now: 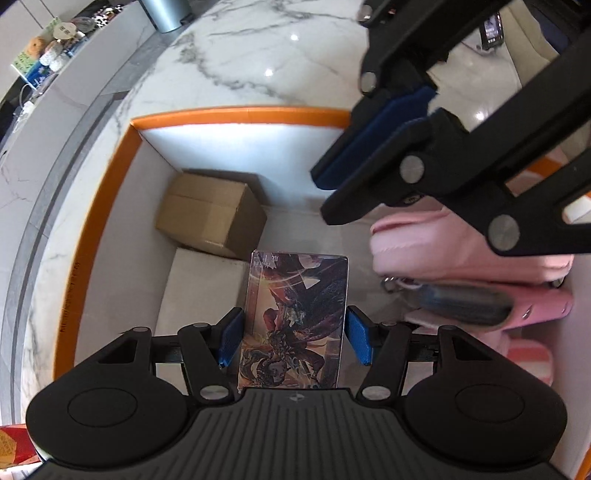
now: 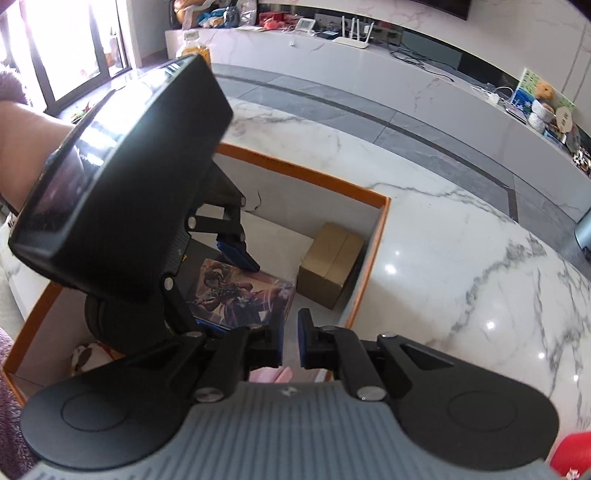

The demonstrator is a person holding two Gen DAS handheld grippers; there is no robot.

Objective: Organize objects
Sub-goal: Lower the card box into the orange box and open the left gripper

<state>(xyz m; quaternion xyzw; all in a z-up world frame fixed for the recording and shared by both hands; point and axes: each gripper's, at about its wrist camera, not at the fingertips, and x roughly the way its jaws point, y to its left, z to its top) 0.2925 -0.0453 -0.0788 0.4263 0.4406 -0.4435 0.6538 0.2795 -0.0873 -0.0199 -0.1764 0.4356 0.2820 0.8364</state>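
Note:
An orange-rimmed white box (image 1: 236, 113) sits on the marble floor. My left gripper (image 1: 293, 338) holds a flat illustrated card box (image 1: 295, 314) between its blue pads, inside the big box. The card box also shows in the right wrist view (image 2: 240, 295). A brown cardboard carton (image 1: 212, 214) sits in the far corner, also visible in the right wrist view (image 2: 330, 269). My right gripper (image 2: 290, 341) hovers over the box with its pads nearly together and nothing between them. It shows in the left wrist view (image 1: 332, 192) above a pink pouch (image 1: 461, 251).
A dark flat item (image 1: 465, 299) lies on the pink pouch. A low marble shelf (image 2: 406, 74) with toys and a router runs along the wall. A red object (image 2: 570, 456) lies at the lower right. A grey bin (image 1: 166, 13) stands far off.

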